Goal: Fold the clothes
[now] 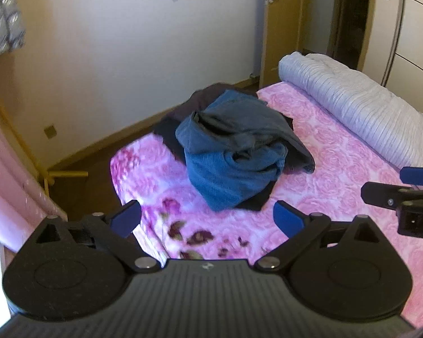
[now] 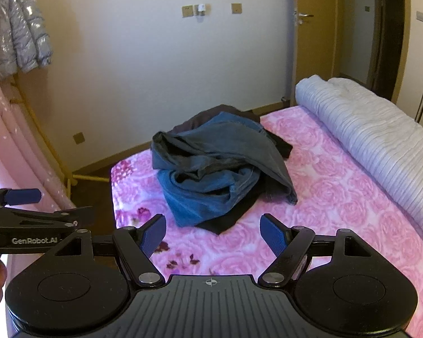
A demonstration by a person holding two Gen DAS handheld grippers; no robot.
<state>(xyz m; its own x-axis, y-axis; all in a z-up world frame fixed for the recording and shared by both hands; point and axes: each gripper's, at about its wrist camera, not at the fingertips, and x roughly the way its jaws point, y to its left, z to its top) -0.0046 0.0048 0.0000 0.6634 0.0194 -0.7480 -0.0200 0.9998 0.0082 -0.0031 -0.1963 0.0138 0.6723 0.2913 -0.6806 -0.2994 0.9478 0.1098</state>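
A crumpled pile of clothes lies on the pink floral bed: blue jeans (image 1: 234, 166) on top, with a dark grey garment (image 1: 248, 124) draped over them and a black garment (image 1: 253, 201) underneath. The pile also shows in the right wrist view (image 2: 208, 194). My left gripper (image 1: 207, 219) is open and empty, held above the bed just in front of the pile. My right gripper (image 2: 213, 233) is open and empty, also short of the pile. Each gripper shows at the edge of the other's view.
A rolled pale grey quilt (image 1: 361, 104) lies along the bed's right side. The bed's left edge (image 1: 118, 174) drops to a brown floor beside a white wall. A silver puffer jacket (image 2: 17, 39) hangs at the left. A wooden door (image 2: 313, 42) stands behind.
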